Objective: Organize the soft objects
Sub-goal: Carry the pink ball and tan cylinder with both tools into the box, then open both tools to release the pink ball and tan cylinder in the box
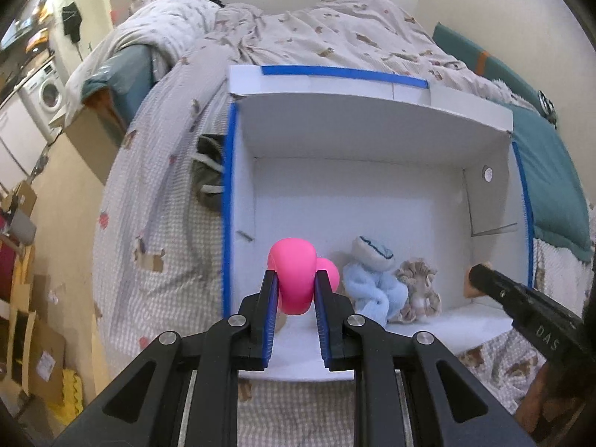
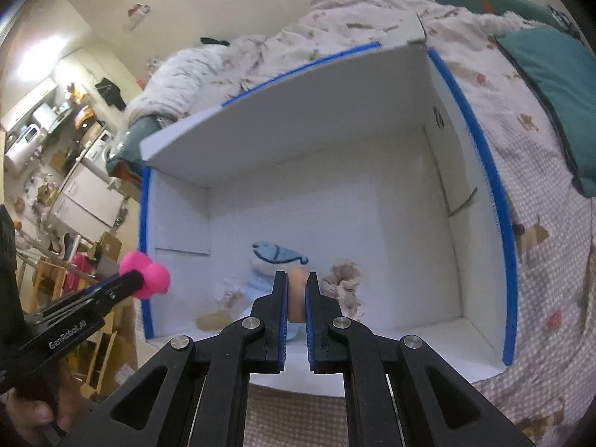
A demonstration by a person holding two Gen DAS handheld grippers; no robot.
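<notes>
My left gripper is shut on a pink soft toy and holds it over the near left part of the white box. The toy also shows in the right wrist view. My right gripper is shut on a small beige soft object above the box's near edge; its tip shows in the left wrist view. Inside the box lie a light blue plush and a beige frilly plush, also seen from the right wrist as blue plush and beige plush.
The white box has blue tape on its edges and an upright lid flap. It sits on a bed with a patterned quilt. A teal pillow lies to the right. A dark garment lies left of the box. Cardboard boxes stand on the floor.
</notes>
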